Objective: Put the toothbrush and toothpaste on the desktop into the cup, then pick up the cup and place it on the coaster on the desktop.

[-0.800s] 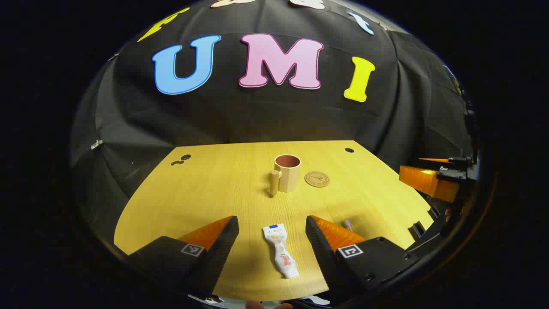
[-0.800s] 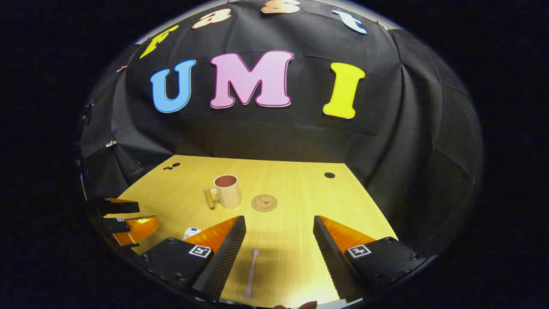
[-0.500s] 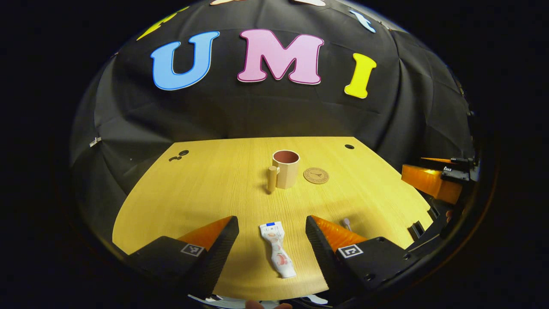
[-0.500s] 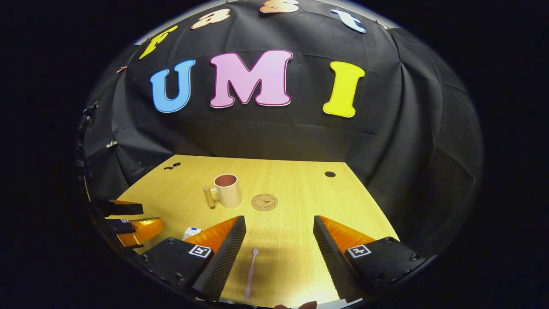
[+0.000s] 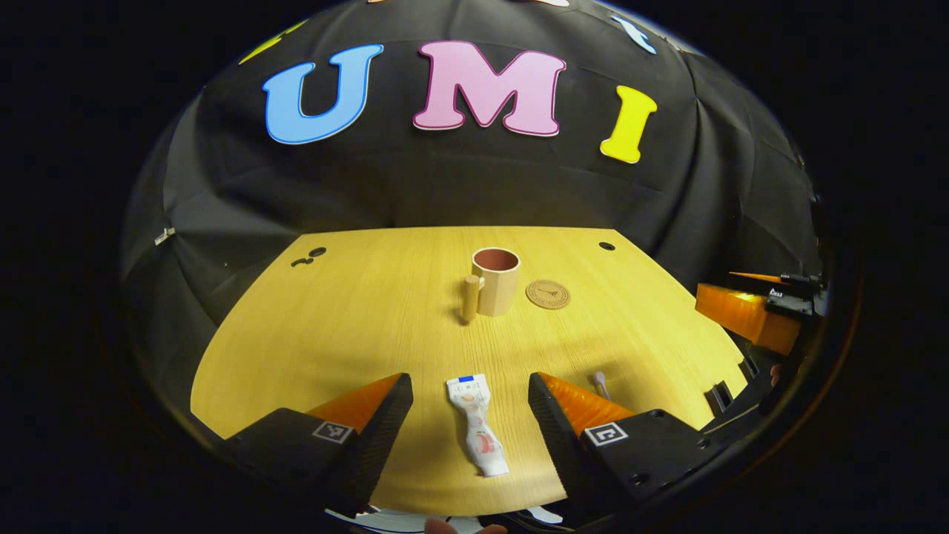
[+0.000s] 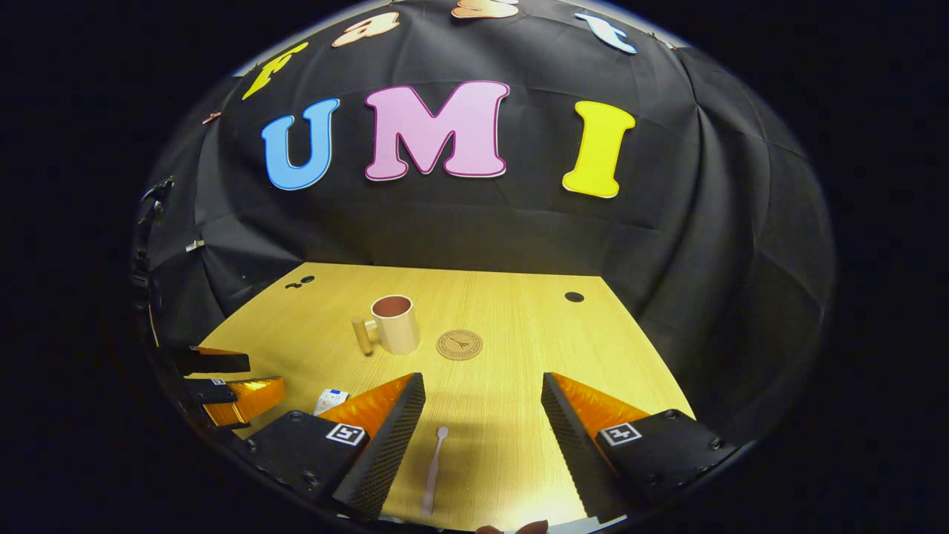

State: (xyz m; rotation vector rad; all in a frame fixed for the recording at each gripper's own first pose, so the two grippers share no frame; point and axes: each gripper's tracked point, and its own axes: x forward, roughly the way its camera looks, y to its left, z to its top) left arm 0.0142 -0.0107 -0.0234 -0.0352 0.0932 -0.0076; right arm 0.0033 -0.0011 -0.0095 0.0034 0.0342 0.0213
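On the yellow wooden table, between the wide-spread fingers of the left tongs, lies the white crumpled toothpaste tube. Compared with the frames just before, the tube sits slightly higher and a little further left in the left gripper view, and the far table edge and the cup have risen too, so the left tongs have tipped or eased a little; the fingers' spacing is unchanged. In the right gripper view almost nothing has shifted: cup and coaster stand a touch higher, and the right tongs stay just as wide.

The tube's long axis runs roughly along the tongs' line of sight, its blue-marked flat end pointing away towards the cup and its other end towards the camera, slanting slightly right. It touches neither finger.

The pale pink toothbrush lies flat between the right tongs' fingers, nearer the left one, its long axis also running away from the camera, its rounded end pointing towards the cup. Its tip peeks past the left tongs' right finger.

The beige cup with a reddish-brown inside and a wooden peg handle stands upright mid-table, handle to its left, empty as far as can be seen. The round cork coaster lies just beside it on the right, apart from it.
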